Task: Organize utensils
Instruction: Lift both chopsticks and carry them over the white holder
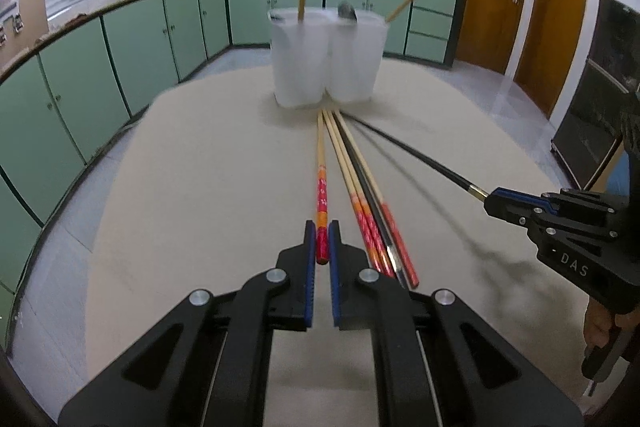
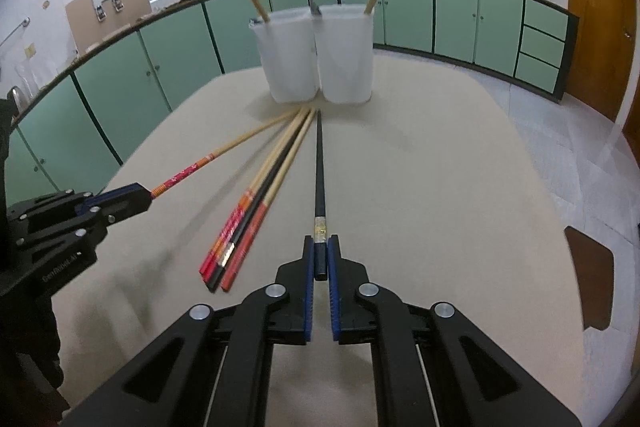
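In the left wrist view, the left hand-held gripper (image 1: pixel 322 241) is seen at bottom centre, pinched on the red butt end of a bamboo chopstick (image 1: pixel 321 163); its long axis runs straight up the frame, the pale tip pointing at the foot of two translucent white cups (image 1: pixel 326 57) standing side by side at upper centre of the beige tabletop (image 1: pixel 192 187). Just to the right, a loose bundle of chopsticks (image 1: pixel 366 203) lies flat on the tabletop, red ends toward the lower frame, tips converging near the cups. At the right edge the right hand-held gripper (image 1: pixel 490 201) is clamped on the end of a black chopstick (image 1: pixel 416 157), which slants up-left toward the cups. In the right wrist view the same black chopstick (image 2: pixel 319 163) runs vertically up the frame from the closed right hand-held gripper (image 2: pixel 320 259); one bamboo stick stands tilted in each cup (image 2: pixel 316 55).
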The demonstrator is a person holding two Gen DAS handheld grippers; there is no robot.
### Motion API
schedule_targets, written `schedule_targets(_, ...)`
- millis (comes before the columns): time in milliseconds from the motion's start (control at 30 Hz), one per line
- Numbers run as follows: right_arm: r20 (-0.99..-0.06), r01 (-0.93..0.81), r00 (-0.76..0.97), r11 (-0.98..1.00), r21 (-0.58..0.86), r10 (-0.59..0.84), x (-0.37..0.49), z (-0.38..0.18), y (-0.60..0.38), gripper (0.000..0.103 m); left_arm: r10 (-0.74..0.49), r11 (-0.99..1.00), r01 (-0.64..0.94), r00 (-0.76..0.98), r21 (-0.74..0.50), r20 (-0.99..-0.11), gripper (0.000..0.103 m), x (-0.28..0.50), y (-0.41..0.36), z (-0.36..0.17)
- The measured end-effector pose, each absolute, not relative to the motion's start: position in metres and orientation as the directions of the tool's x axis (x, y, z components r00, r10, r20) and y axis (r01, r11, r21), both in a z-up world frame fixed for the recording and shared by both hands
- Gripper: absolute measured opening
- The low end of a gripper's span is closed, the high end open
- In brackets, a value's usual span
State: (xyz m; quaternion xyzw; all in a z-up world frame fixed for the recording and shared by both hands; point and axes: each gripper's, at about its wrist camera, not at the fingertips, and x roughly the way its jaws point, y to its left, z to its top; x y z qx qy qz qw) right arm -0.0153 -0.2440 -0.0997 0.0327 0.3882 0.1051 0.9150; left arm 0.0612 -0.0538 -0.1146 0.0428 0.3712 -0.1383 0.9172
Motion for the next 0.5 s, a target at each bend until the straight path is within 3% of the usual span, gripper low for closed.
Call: schedule_targets(500, -0.595, -0.2, 0.76, 0.965, 0.168, 0.261, 0.005, -0.013, -0.27, 0.006, -0.273, 0.947, 0.32, 0.808, 0.001, -0.522, 0.005, 0.084, -0.051, -0.03)
